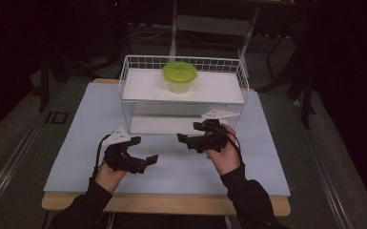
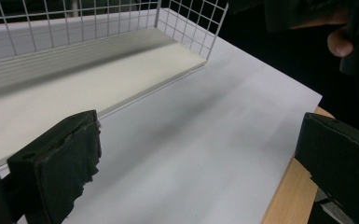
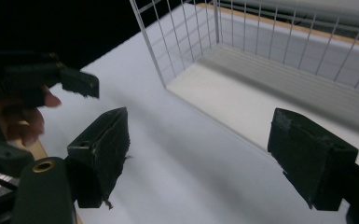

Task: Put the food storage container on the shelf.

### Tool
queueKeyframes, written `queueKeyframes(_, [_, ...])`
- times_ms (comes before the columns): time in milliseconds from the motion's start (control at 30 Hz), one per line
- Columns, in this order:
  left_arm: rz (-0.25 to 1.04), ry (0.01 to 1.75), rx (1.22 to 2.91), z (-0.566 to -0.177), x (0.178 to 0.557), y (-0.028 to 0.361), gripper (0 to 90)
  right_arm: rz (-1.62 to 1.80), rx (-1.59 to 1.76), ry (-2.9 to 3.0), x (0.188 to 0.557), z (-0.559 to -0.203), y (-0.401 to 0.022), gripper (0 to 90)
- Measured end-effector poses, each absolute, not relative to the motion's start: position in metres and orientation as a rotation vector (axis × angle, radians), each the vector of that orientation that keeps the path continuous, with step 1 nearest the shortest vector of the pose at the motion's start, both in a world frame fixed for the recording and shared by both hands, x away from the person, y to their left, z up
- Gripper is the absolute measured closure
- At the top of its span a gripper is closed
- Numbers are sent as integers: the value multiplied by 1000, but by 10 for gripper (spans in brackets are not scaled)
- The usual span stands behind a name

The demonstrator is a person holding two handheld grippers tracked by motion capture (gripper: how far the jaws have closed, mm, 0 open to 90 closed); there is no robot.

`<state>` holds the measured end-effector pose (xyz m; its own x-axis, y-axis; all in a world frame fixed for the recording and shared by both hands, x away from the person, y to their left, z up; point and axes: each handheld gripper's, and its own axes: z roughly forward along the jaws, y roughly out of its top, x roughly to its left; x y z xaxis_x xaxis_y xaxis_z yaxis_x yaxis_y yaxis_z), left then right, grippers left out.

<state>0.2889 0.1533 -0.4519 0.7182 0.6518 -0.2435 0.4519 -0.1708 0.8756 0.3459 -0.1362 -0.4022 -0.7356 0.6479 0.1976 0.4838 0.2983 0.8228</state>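
Note:
A green-lidded clear container point(image 1: 179, 76) stands on the top shelf of a white wire rack point(image 1: 183, 93) at the back of the table. My left gripper point(image 1: 144, 149) hovers over the white mat, left of centre, its jaws wide apart with nothing between them; in the left gripper view point(image 2: 198, 163) I see just bare mat in the gap. My right gripper point(image 1: 189, 132) is held just in front of the rack's lower shelf point(image 3: 261, 98), open and empty, as the right gripper view point(image 3: 205, 154) confirms. The container is well beyond both grippers.
A white mat point(image 1: 171, 167) covers the wooden table point(image 1: 162, 204), whose edge shows along the front. The rack's lower shelf point(image 2: 65, 88) is bare. The other hand with its gripper point(image 3: 51, 79) sits off to the left in the right gripper view. Dark floor surrounds the table.

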Motion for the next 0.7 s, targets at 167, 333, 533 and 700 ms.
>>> queueKeyframes(167, [213, 860, 1809, -452, 286, 155, 12, 1371, 1030, 2404, 340, -416, -144, 201])
queueKeyframes(333, [204, 845, 1827, -454, 282, 157, 12, 1363, 1011, 2418, 332, -426, -153, 201])
queueKeyframes(533, [189, 843, 1853, -458, 278, 160, 12, 1361, 1027, 2441, 323, -441, -165, 203])
queueKeyframes(700, [196, 847, 1877, -462, 274, 166, 12, 1346, 1030, 2468, 317, -455, -175, 203])
